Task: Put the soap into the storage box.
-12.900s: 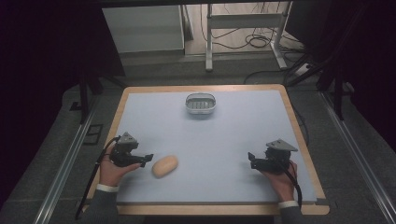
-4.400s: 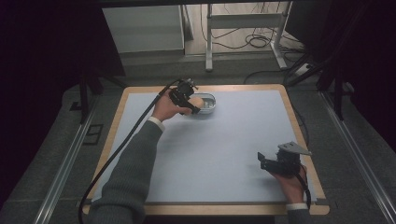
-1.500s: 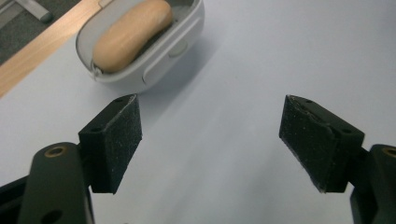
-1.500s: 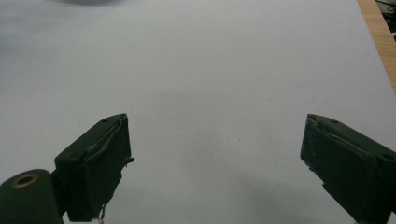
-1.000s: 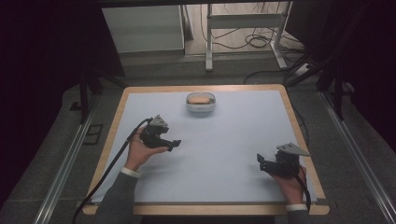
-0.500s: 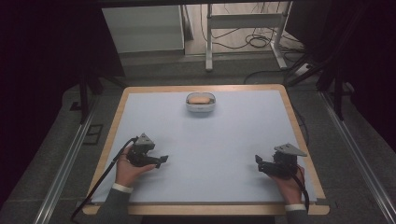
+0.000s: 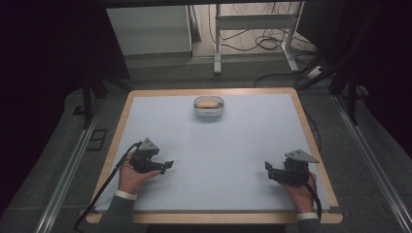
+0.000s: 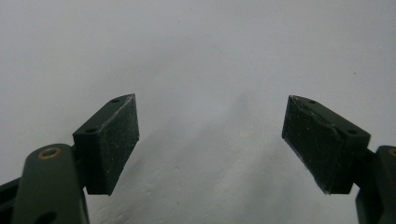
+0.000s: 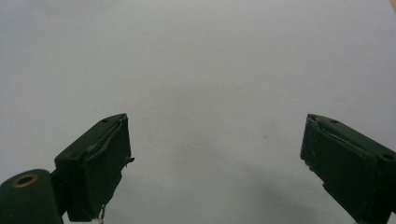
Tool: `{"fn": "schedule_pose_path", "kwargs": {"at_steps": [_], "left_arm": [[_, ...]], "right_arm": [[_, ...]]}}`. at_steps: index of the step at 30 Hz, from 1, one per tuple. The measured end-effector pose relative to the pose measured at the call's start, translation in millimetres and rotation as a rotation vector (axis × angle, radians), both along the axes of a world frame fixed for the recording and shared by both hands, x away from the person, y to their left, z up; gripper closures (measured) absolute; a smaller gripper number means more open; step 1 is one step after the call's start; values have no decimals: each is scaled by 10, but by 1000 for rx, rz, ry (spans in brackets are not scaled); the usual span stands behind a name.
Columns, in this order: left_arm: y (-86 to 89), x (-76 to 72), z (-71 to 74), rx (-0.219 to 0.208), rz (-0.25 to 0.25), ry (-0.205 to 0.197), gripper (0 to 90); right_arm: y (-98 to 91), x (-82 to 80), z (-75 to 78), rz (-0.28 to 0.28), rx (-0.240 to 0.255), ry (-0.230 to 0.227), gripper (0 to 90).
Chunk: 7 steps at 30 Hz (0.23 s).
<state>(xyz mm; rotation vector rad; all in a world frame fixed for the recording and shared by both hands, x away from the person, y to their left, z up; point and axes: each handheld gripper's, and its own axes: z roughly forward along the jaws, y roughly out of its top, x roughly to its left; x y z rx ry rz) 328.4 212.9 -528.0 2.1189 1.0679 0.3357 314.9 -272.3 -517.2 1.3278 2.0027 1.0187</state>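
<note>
Both grippers, left (image 7: 165, 166) and right (image 7: 268, 171), gaped empty; tan oval bread roll (image 7: 209, 103) in white bowl (image 7: 208, 111) looked soft, best held gently across its middle

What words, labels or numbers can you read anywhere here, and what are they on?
None: no readable text.
The bowl, the bun in it and the table carry no lettering.
The left tongs and right tongs show no markings; the pads are plain black.
</note>
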Motion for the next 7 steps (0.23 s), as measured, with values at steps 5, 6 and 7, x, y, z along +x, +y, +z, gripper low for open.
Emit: {"fn": "schedule_pose_path", "kwargs": {"at_steps": [5,6,7], "left_arm": [[-2,4,-1,-2,-1,3,188],[-3,2,2,-2,-1,2,188],[-3,1,6,-1,1,1,188]], "right_arm": [[-12,2,-7,-1,1,1,85],[-13,4,-9,2,2,3,85],[-11,9,-13,3,3,4,85]]}}
